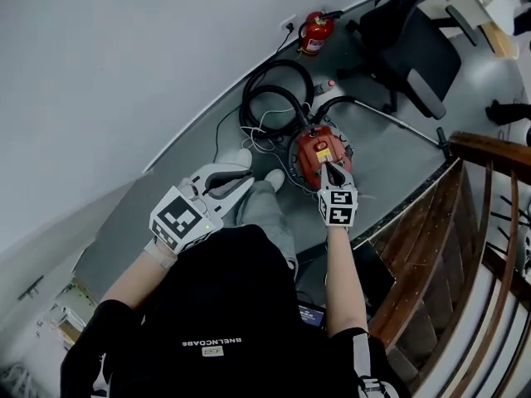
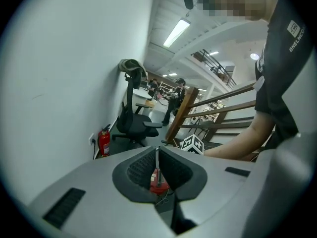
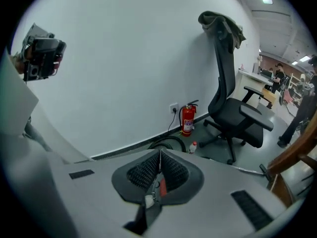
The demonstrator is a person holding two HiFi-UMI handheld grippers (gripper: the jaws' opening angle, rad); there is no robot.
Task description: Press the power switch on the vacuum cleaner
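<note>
- Closest to the head camera is the person's black shirt, with both forearms reaching forward and down from it.
- Right gripper: its own view shows the two jaws shut tip to tip with nothing between them. From above, its tip lies over the top of the vacuum cleaner; I cannot tell whether it touches.
- Left gripper: its jaws are also pressed together and empty. It is held above the person's shoes, left of the vacuum cleaner and apart from it.
- Seen past the closed left jaws, the vacuum cleaner shows as a small red shape on the floor.
- Round the vacuum cleaner: a black hose lies coiled on the wall side, and a thin white cable trails beside it.
- Further along the white wall stands a red fire extinguisher, with a black office chair near it.
- At the person's right runs a wooden railing.
- The vacuum cleaner stands on the grey floor just ahead of the person's feet. It is a round red body with a dark rim and a yellow patch on top.
</note>
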